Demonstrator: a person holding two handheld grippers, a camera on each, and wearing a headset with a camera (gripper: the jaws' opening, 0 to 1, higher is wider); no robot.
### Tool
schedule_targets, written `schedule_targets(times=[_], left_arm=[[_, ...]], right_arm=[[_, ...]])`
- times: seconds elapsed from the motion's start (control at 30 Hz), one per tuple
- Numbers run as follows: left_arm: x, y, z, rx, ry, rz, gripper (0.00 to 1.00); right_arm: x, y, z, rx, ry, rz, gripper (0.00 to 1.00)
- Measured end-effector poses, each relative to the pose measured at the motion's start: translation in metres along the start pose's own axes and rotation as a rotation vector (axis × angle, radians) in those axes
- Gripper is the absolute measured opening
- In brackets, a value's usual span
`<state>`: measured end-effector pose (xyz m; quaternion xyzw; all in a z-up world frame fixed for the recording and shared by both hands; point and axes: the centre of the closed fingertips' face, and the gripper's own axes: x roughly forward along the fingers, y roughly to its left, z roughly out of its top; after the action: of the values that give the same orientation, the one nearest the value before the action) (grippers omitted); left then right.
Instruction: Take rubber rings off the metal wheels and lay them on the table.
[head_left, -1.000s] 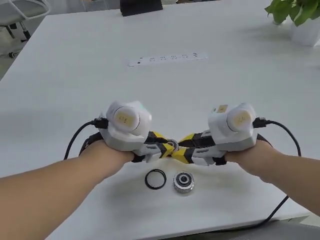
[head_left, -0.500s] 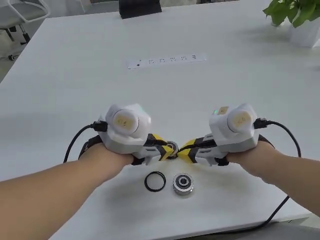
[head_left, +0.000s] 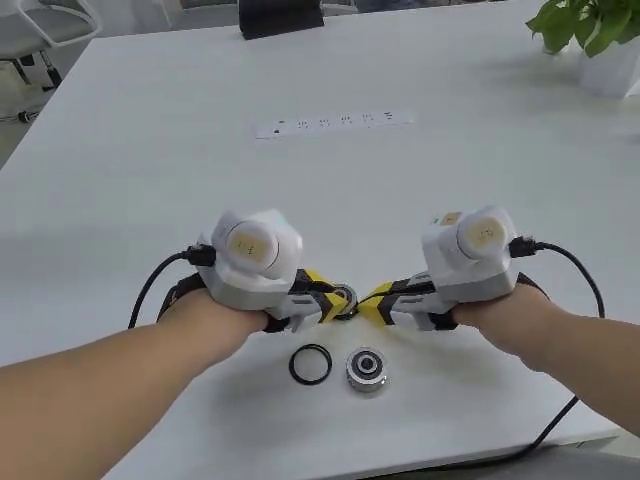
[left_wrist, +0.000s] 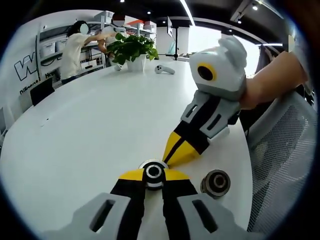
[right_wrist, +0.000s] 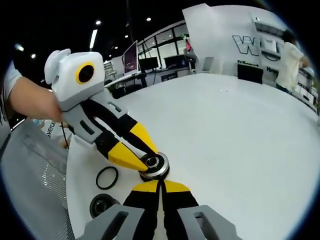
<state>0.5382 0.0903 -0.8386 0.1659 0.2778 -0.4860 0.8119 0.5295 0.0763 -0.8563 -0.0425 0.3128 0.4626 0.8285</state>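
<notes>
My left gripper (head_left: 333, 301) is shut on a small metal wheel (head_left: 344, 298) that has a black rubber ring around it, held just above the table. In the left gripper view the wheel (left_wrist: 153, 171) sits between the yellow tips of the left gripper (left_wrist: 153, 176). My right gripper (head_left: 374, 297) faces it from the right with its jaws together. Its tips (right_wrist: 160, 185) touch the wheel's rim (right_wrist: 156, 165); I cannot tell whether they pinch the rubber. A loose rubber ring (head_left: 310, 363) and a bare metal wheel (head_left: 366, 368) lie on the table below.
A white power strip (head_left: 332, 122) lies mid-table, and a potted plant (head_left: 590, 30) stands at the far right corner. Cables trail from both grippers toward the near table edge (head_left: 400, 462). A person stands at shelves (left_wrist: 82, 42) beyond the table.
The right gripper has drawn slightly to the right, so its tips no longer overlap the left gripper's. The wheel stays in the left gripper. The ring and bare wheel on the table have not moved.
</notes>
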Motion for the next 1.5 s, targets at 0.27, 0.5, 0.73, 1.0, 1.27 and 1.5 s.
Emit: schedule_targets(times=[0.27, 0.5, 0.73, 1.0, 1.27, 1.5], left_arm=[[0.0, 0.0, 0.0, -0.001, 0.002, 0.004, 0.07], [0.0, 0.0, 0.0, -0.001, 0.002, 0.005, 0.07], [0.0, 0.0, 0.0, -0.002, 0.003, 0.01, 0.07], [0.0, 0.0, 0.0, -0.001, 0.004, 0.011, 0.07], [0.0, 0.0, 0.0, 0.001, 0.011, 0.01, 0.07], [0.0, -0.001, 0.0, 0.004, 0.012, 0.006, 0.07]], right_arm=[[-0.005, -0.005, 0.006, 0.205, -0.063, 0.012, 0.0], [-0.006, -0.003, 0.012, 0.312, -0.121, 0.042, 0.0], [-0.006, -0.001, 0.015, 0.324, -0.133, 0.059, 0.0], [-0.006, 0.003, 0.017, 0.33, -0.135, 0.072, 0.0], [-0.005, 0.013, 0.02, 0.321, -0.136, 0.096, 0.0], [-0.005, 0.022, 0.027, 0.326, -0.155, 0.135, 0.0]])
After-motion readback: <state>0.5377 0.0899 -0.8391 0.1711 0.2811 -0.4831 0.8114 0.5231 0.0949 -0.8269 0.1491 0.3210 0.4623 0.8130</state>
